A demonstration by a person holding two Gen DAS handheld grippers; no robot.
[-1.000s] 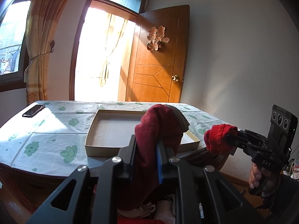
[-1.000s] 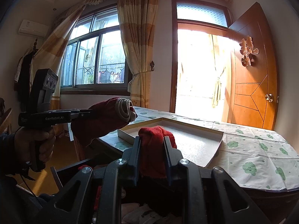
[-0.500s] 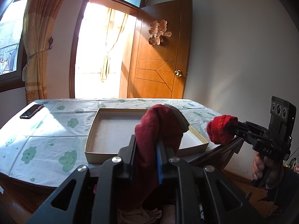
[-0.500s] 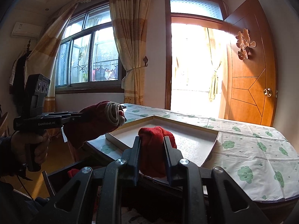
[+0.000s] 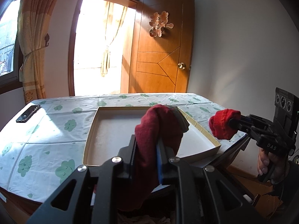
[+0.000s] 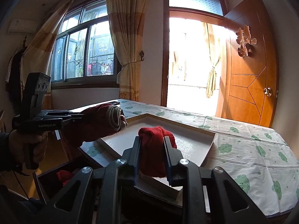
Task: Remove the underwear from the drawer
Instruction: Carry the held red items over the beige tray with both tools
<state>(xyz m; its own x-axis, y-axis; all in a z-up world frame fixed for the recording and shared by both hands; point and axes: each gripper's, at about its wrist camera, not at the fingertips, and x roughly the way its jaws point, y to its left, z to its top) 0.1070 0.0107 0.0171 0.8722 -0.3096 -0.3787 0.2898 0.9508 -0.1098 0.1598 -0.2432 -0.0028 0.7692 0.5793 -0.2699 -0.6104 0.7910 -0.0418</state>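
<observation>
1. Left gripper (image 5: 145,149): clamped on a dark red garment with a grey band (image 5: 158,127), held above the near edge of the table (image 5: 46,130).
2. Right gripper (image 6: 152,149): clamped on a bright red garment (image 6: 155,145), also raised above the table edge.
3. Surface: a white cloth with green prints covers the table; a shallow open box (image 5: 93,128) sits on it — interior bare. A dark phone (image 5: 28,113) lies at the far left corner.
4. Drawer (image 6: 56,179): open below the table; something red inside, possibly more clothing.
5. Room: wooden door (image 6: 248,74) open, curtained window (image 6: 84,56) — strong daylight.
</observation>
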